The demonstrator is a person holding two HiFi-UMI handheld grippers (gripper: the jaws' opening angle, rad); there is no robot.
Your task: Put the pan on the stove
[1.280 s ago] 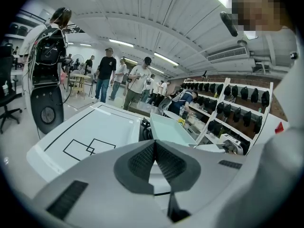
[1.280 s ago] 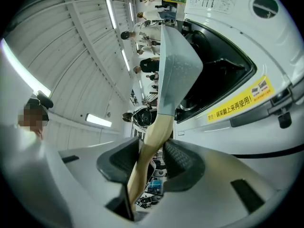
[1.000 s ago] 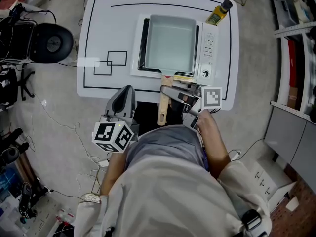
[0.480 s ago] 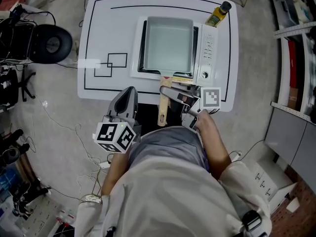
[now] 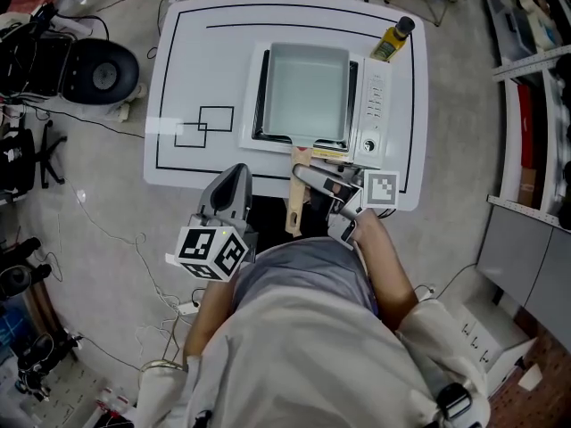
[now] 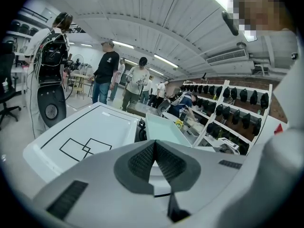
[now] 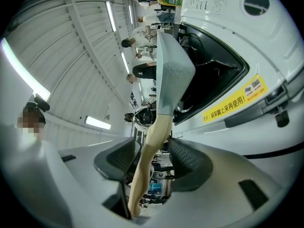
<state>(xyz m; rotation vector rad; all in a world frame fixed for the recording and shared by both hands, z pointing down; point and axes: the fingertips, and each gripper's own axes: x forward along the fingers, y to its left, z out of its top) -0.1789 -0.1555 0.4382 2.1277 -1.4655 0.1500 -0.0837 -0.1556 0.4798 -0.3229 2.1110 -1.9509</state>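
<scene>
- The pan [image 5: 306, 94], square and pale green, sits on the stove [image 5: 379, 96] at the 12 o'clock end of the head view.
- The stove is a white countertop unit with its control strip on the pan's 3 o'clock side. It stands on a white table [image 5: 192, 61] marked with black lines.
- The pan's wooden handle [image 5: 295, 205] points to 6 o'clock and reaches out past the table's near edge.
- The right gripper [image 5: 304, 170] lies level around that handle, coming in from 4 o'clock.
- In the right gripper view, the right gripper [image 7: 154, 158] is released. Its jaws have just been opening, and the handle [image 7: 151, 146] runs between the pads with a clear gap on one side. It is hard to say whether the handle brushes the other pad.
- The left gripper [image 5: 235, 171] is held at 7 o'clock of the pan, just off the table edge and well apart from the handle.
- In the left gripper view, the left gripper [image 6: 154, 145] is clenched, its ribbed pads meeting with nothing between them.
- Each gripper's marker cube [image 5: 211, 252] faces up near the person's body.
- An oil bottle [image 5: 393, 39] stands at 1 o'clock of the pan, just beside the stove's far corner.
- Two overlapping outlined squares [image 5: 205, 125] are drawn on the table at 9 o'clock of the pan.
- An office chair [image 5: 89, 69] stands on the floor at 9 o'clock of the table.
</scene>
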